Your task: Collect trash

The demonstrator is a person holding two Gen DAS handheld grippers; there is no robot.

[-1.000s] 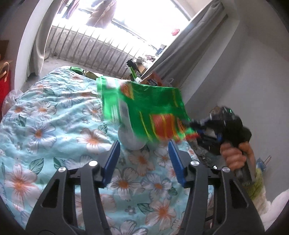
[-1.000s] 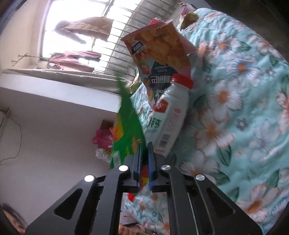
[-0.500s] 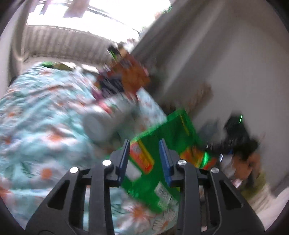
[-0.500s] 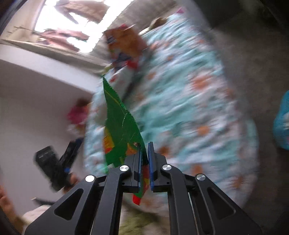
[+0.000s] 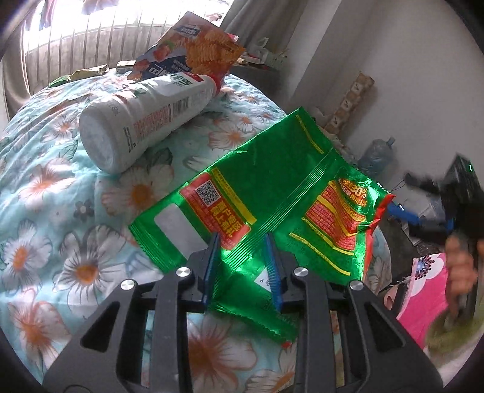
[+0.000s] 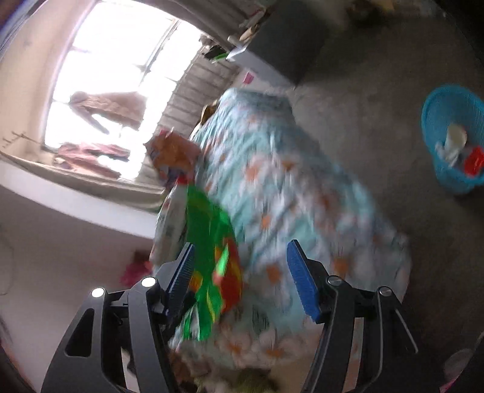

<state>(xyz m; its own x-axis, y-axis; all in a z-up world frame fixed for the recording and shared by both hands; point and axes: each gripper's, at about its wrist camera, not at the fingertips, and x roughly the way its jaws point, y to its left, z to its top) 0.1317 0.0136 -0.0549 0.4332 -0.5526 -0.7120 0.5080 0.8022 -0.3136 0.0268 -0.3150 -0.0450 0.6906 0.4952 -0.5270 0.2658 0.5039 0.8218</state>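
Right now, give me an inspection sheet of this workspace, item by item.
Surface: floral quilt on a bed.
Job's things: green wrapper; white bottle on its side; orange bag behind it; blue basket on the floor, trash inside.
Clutter: small wrappers at the far edge.
Grippers: left tongs straddle the green wrapper, grip unclear; right tongs opening, wrapper by one pad.
Cables: nothing seen.
Surroundings: window, curtain, water jug.

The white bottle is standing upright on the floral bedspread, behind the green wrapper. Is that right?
Not quite. In the left wrist view the white bottle lies on its side, its base towards the camera and its cap end against an orange snack bag. It is on the floral bedspread, behind the green wrapper, as you say.
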